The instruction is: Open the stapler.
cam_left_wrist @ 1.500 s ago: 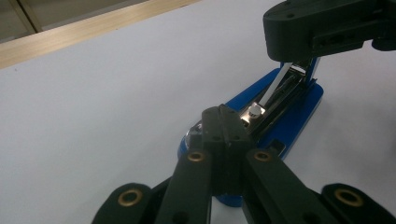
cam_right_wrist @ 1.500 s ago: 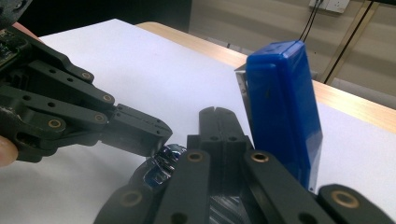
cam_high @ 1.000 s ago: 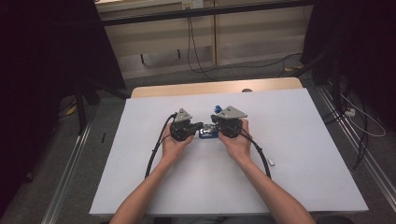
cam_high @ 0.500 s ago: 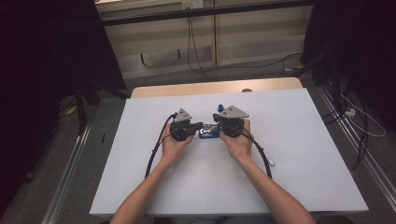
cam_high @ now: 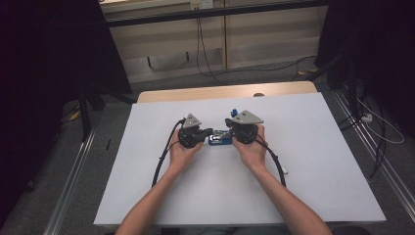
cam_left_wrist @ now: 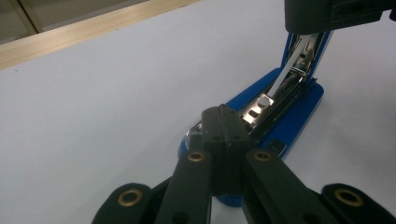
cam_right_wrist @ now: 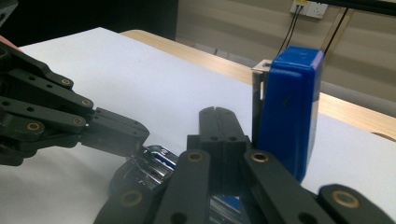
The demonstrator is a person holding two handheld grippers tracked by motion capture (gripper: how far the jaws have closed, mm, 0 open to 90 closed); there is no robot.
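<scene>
A blue stapler [cam_high: 219, 139] lies near the middle of the white tabletop [cam_high: 313, 161], somewhat toward its far edge, with its top arm [cam_right_wrist: 287, 116] swung upright so the metal staple channel [cam_left_wrist: 273, 105] lies exposed, probably for loading or checking staples. The left gripper [cam_high: 208, 132] has its fingers [cam_left_wrist: 224, 135] pressed together and their tips resting on the front end of the base, seemingly to pin it down, while the right gripper [cam_high: 226, 133], fingers [cam_right_wrist: 219, 128] likewise pressed together and pinching nothing, leans against the raised arm to keep it open. Whether the channel holds any staples I cannot tell.
</scene>
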